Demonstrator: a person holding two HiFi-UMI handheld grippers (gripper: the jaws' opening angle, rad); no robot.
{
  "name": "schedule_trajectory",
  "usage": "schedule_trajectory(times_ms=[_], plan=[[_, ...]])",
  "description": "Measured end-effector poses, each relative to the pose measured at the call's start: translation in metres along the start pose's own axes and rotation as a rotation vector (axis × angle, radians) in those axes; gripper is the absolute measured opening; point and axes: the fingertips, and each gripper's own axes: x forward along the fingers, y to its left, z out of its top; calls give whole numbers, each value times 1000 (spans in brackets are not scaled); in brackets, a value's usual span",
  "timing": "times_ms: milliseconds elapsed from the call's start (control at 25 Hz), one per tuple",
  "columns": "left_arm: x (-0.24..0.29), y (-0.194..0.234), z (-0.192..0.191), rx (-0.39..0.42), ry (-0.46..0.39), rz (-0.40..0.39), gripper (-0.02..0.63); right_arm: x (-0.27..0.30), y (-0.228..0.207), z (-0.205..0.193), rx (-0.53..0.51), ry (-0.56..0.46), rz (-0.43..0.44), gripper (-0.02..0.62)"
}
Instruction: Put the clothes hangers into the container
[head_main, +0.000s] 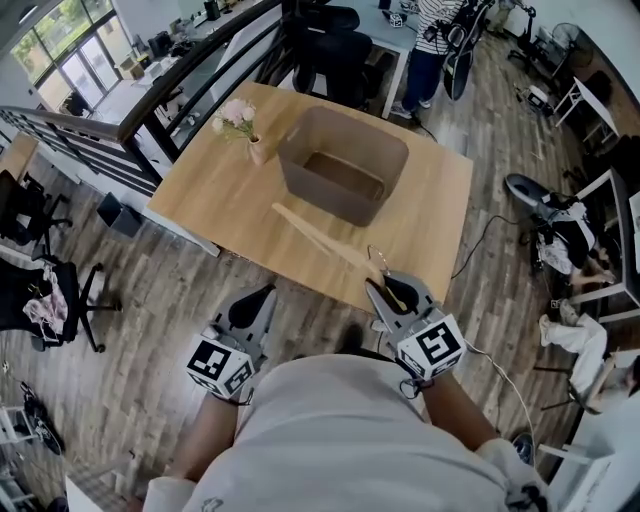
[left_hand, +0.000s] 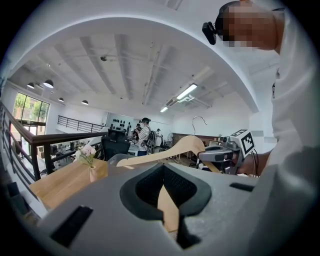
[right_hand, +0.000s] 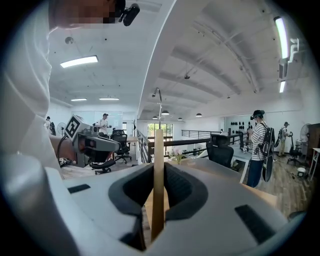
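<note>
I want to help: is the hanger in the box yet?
No. The right gripper holds the hanger outside the box.

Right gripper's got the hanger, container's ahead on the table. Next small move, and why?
Probably carry the wooden hanger forward and slightly up, so that its far tip clears the near wall of the container. The right gripper is clamped on it beside the hook, the tip sits just short of that wall, and the container looks empty.

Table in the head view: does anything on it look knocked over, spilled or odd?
Nothing stands out. The container sits upright and open, the flower vase stands upright beside it, and the wooden hanger is in the right gripper.
</note>
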Motion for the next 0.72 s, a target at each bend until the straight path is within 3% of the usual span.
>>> schedule_trajectory(times_ms=[400,720], plan=[[89,-19,10,11,2,18,6,-8,-86,-3,-45,-27,30,61],[142,-41,0,13,31,29,6,-31,-139,-23,-19,3,43,61]])
